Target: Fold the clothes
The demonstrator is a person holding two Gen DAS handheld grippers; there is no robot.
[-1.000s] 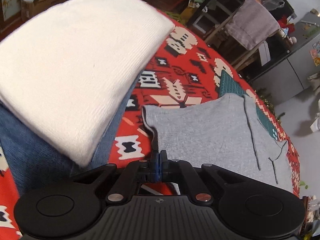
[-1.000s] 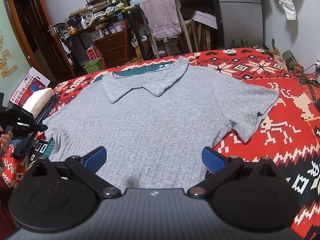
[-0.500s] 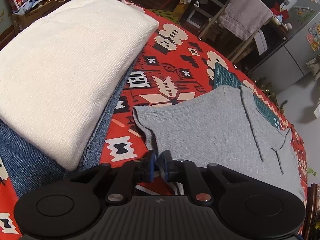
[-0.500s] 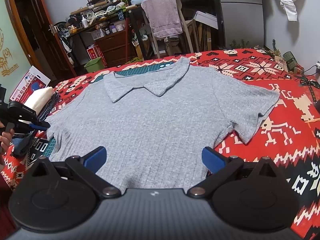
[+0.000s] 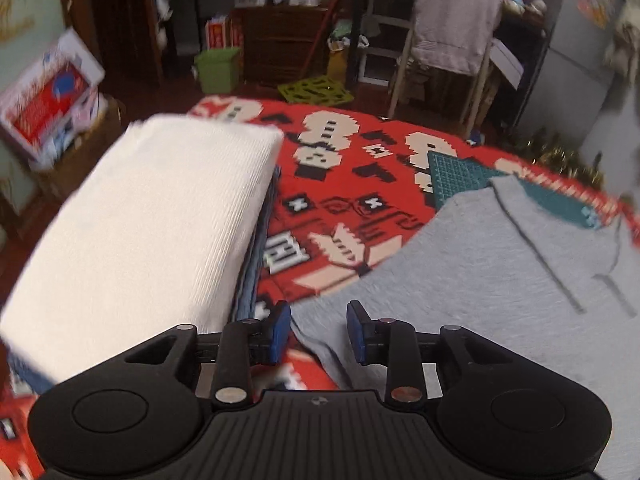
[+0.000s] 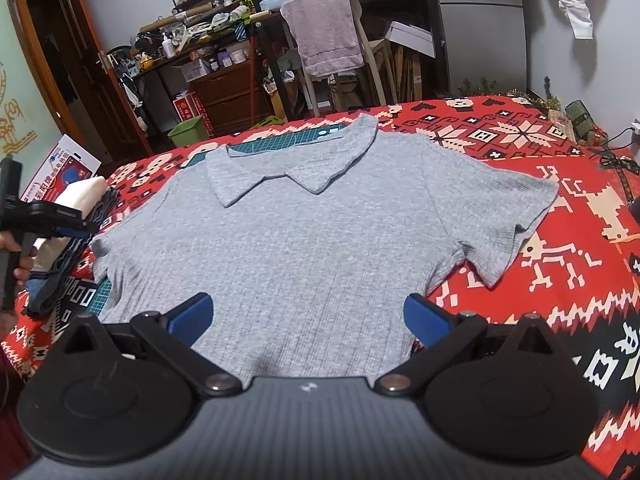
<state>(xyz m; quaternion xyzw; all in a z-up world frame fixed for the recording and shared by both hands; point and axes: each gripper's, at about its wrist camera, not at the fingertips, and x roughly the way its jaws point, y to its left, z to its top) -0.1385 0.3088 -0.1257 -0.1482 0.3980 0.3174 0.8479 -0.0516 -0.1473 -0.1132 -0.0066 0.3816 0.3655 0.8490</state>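
Cluttered shelves and a towel-draped chair back a red patterned tabletop (image 6: 560,264). At centre, a grey polo shirt (image 6: 312,240) lies flat and unfolded. At nine o'clock sits a folded white garment (image 5: 152,216) on folded denim, apparently finished. Both jaws gape, empty: right hand-held gripper (image 6: 308,318) at the hem, left hand-held gripper (image 5: 318,332) over a sleeve.

the grey polo shirt (image 6: 312,232) lay flat, collar away from the camera, on the red patterned cloth (image 6: 568,240). the right gripper (image 6: 308,316) sat at its hem, blue pads spread wide. far left, the left gripper (image 6: 60,220) hovered near the sleeve, possibly apart, beside a folded white garment (image 6: 80,196).
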